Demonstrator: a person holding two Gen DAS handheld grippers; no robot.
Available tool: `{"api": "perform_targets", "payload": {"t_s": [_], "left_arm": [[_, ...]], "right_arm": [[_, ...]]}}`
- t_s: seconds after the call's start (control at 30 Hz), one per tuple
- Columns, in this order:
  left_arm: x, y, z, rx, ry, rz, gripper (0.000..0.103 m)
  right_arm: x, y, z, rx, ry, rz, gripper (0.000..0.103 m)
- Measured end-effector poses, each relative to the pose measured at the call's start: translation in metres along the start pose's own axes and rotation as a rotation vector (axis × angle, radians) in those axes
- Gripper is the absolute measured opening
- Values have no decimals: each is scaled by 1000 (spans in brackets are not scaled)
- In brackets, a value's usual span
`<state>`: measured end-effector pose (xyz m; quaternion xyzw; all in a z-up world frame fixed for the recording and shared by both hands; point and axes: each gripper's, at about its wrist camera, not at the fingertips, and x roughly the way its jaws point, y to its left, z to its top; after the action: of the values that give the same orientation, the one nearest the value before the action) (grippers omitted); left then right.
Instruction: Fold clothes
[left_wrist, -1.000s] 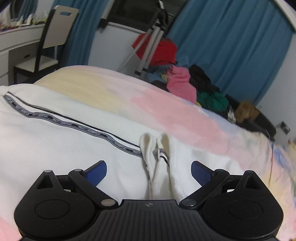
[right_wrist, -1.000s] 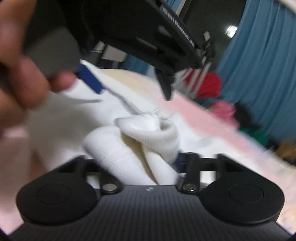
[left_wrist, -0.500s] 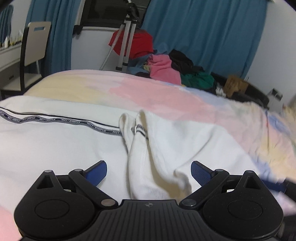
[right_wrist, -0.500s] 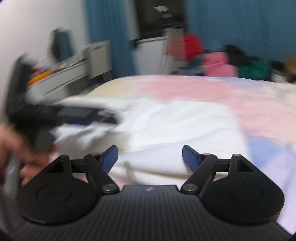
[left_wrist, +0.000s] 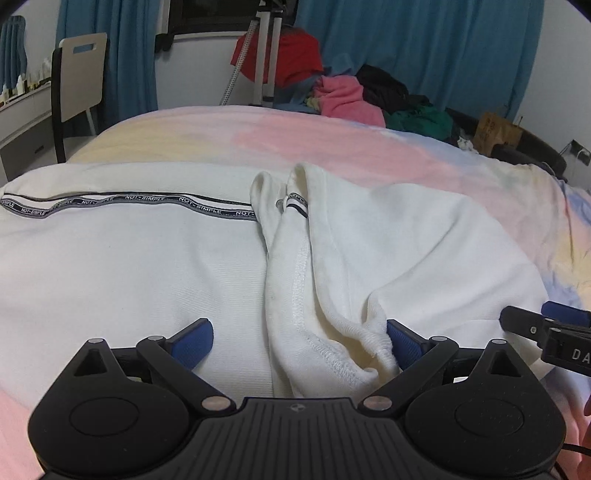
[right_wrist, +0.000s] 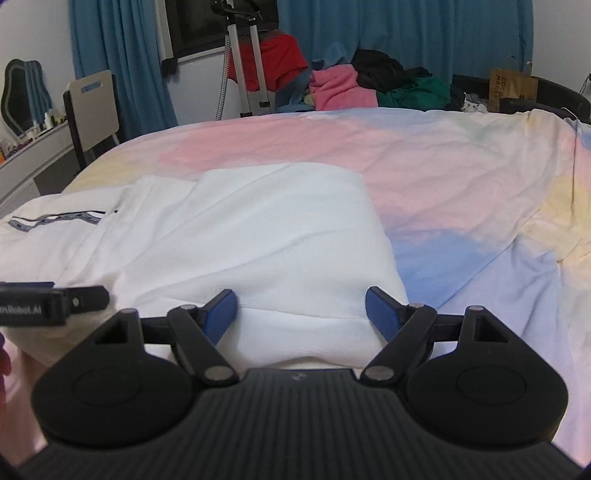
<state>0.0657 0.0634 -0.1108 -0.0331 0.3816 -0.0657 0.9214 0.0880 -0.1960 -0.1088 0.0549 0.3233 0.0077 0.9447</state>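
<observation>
Left tool: fingers apart, low over the white garment, a bunched ribbed edge touching its right pad.
Right tool: fingers apart, holding nothing, over the garment's folded flap.
Garment: spread on the bed, partly folded, striped trim farther back.
Risk: closing on the bunched edge likely drags several layers, skewing the fold; layer count unclear.

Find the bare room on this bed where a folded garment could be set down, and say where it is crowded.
Free: the pink and blue bedspread right of the white garment, up to the wrinkled yellow edge; also the strip between the garment and the clothes pile. Crowded: the near left, where both open tongs, left and right, meet over the garment.
</observation>
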Motion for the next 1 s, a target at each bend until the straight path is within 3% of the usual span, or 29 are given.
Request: {"api": "perform_targets", "payload": {"t_s": [0.1,0.23,0.37,0.57,0.63,0.93,1.0], "left_arm": [[-11,8,6,-66,-1,-18,97],[-35,32,14,-231,-18,-63,97],[-57,70,22,-390,-28,25,98],[-67,164,14,-771,63,174,98],[-62,182,12,-820,104,206,96],[-42,243,1,-1011,132,165,99],[-43,252,0,-1040,87,151,99]], "right_arm": [[4,-1,0,-10,-3,2,80],[-8,-6,0,12,-3,18,80],[-9,-6,2,25,0,16,79],[-9,-5,3,39,6,11,78],[-8,-2,3,26,10,3,79],[5,10,7,-30,25,-30,79],[5,11,9,-17,25,-33,79]]}}
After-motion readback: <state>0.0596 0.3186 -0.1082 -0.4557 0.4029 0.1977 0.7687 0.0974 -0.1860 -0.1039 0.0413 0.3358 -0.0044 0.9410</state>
